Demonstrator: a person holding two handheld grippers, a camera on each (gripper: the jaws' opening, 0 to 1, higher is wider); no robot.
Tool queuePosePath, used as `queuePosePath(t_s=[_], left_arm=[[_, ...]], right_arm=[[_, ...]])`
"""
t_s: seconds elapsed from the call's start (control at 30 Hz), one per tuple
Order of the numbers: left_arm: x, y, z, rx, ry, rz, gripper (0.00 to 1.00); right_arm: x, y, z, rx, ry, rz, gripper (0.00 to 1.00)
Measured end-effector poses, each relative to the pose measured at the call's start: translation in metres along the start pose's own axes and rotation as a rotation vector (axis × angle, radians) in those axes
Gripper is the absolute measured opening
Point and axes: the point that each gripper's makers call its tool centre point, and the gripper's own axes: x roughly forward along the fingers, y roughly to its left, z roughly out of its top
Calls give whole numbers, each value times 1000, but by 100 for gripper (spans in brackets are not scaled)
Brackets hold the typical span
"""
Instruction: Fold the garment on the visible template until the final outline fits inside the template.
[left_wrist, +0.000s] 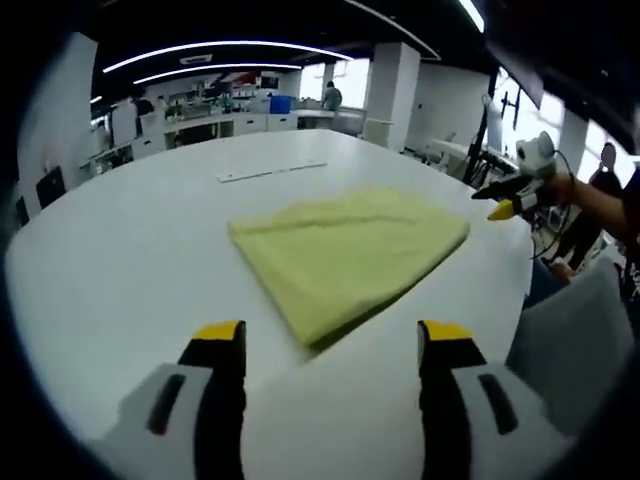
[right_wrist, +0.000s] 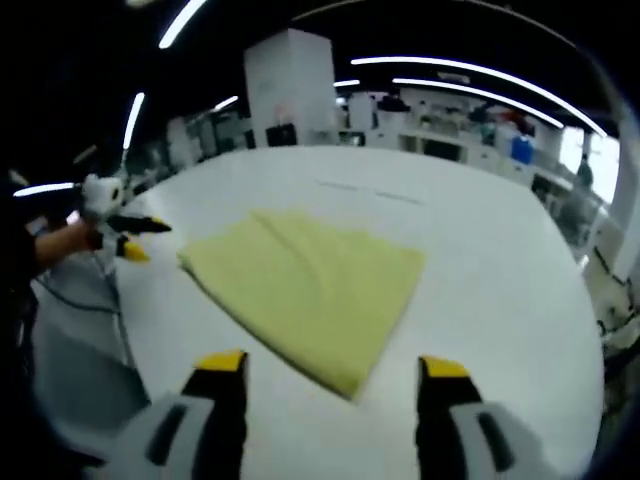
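Observation:
A pale yellow garment (left_wrist: 345, 255) lies folded flat on the white table (left_wrist: 120, 260), roughly four-sided with one corner toward me. My left gripper (left_wrist: 332, 338) hovers open just short of its near corner, with nothing between the yellow-tipped jaws. My right gripper (left_wrist: 505, 205) is off the cloth's right side, held by a hand. In the right gripper view the same garment (right_wrist: 310, 280) is spread ahead, and the right gripper (right_wrist: 330, 366) stands open before its near corner. The left gripper (right_wrist: 138, 240) hangs beyond the cloth's left edge.
A thin pale strip (left_wrist: 272, 172) lies on the table beyond the garment, seen as faint lines (right_wrist: 370, 192) in the right gripper view. A grey chair back (left_wrist: 570, 330) stands by the table edge. Cables (right_wrist: 95, 300) hang off the left edge. Lab benches line the far wall.

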Motion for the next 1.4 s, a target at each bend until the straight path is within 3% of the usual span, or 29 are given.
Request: queuePosePath(t_s=[0.2,0.37,0.5,0.6,0.9,1.1,1.27,1.4], left_arm=[[-9,-2,9,4,-5,2,83],[-20,-2,16,11,8,19,93],[-25,-5,20,1,-14,19,99],[-29,-12,26,-68,-60,0,99],[-31,-7,21,-105,-73,33,99],[-35,-4,10,-122,-40,45,99],[-40,-2,7,-159,-57,53,99],[-40,-2,1,-137,-23,59,99]], right_arm=[[-14,6,15,-18,-34,1,83],[-27,20,37,54,-122,30,99],[-33,31,41,38,-125,48,99],[-34,35,35,17,-101,43,99],[-37,31,35,62,-116,26,99],[-38,30,32,55,-99,22,95],[-34,31,31,53,-90,20,95],[-33,33,30,41,-79,24,93]])
